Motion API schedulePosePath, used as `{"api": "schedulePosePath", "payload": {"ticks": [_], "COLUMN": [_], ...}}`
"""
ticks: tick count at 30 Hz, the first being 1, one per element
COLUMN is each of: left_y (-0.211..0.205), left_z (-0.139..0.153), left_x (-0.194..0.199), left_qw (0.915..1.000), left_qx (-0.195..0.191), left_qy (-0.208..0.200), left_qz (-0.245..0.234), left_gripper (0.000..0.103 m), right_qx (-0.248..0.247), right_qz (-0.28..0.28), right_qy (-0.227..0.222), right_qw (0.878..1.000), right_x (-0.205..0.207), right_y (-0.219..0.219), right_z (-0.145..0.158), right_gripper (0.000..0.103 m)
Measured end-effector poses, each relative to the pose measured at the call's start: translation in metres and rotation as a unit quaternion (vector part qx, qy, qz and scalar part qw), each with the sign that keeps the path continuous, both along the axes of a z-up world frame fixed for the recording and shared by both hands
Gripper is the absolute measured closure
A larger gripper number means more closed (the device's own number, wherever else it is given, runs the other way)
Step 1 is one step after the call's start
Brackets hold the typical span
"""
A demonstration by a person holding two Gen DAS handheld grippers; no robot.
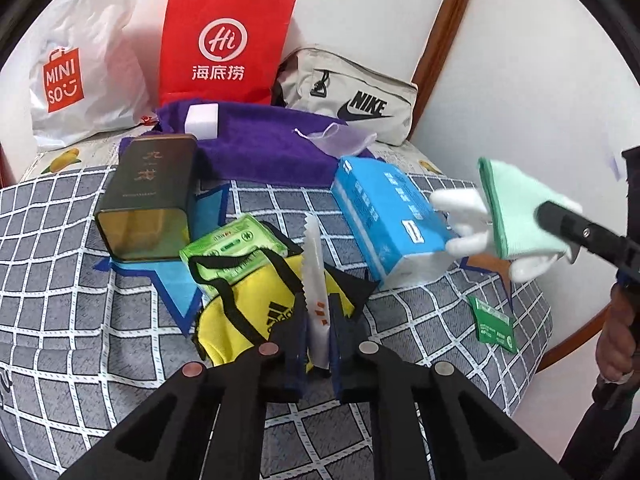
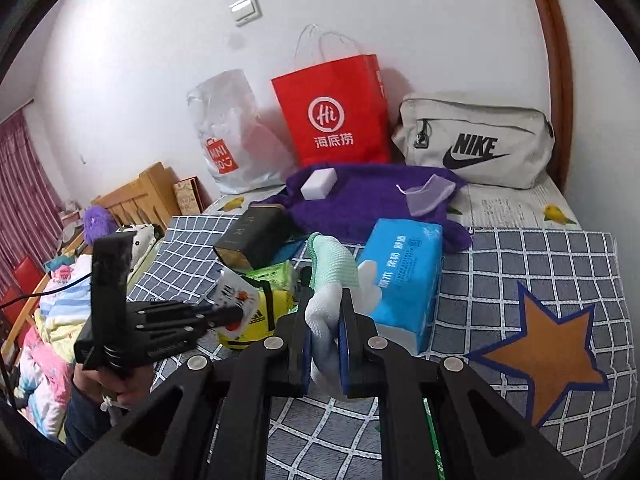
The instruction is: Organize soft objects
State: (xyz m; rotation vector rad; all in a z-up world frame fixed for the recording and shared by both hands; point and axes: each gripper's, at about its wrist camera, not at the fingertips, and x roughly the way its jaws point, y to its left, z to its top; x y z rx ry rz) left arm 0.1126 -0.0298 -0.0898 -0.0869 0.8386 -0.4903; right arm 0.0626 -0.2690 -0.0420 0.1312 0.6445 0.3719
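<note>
Right gripper (image 2: 325, 300) pinches knitted white glove (image 2: 325, 312); left gripper (image 1: 316, 312) clamps serrated sachet (image 1: 314, 264).

Bed (image 2: 560, 264), grey checked cover: purple towel (image 2: 372, 196), blue tissue pack (image 2: 404, 280), dark tin (image 1: 148, 196), green sachet (image 1: 494, 324).

White wall (image 2: 440, 20) with a switch (image 2: 245, 10) — striped curtain (image 2: 16, 184), wooden bedframe (image 2: 136, 196).
</note>
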Motion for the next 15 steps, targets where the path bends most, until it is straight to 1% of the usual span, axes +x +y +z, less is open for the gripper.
{"api": "schedulePosePath", "payload": {"ticks": [4,7,15], "left_y": [0.003,0.006,0.013], "left_z": [0.007,0.013,0.029], "left_x": [0.005,0.01,0.022], "left_qw": [0.9999,0.9998,0.9994], "left_qx": [0.005,0.013,0.016], "left_qy": [-0.004,-0.006,-0.009], "left_qz": [0.008,0.016,0.029], "left_gripper": [0.094,0.094,0.094], "right_qx": [-0.003,-0.015,-0.014], "right_qz": [-0.009,-0.022,-0.034], "right_qy": [-0.002,-0.005,0.001], "right_qw": [1.0,1.0,0.999], "right_x": [0.004,0.008,0.021], "right_y": [-0.003,-0.006,-0.013], "right_z": [0.003,0.005,0.011], "right_gripper": [0.092,0.092,0.092]}}
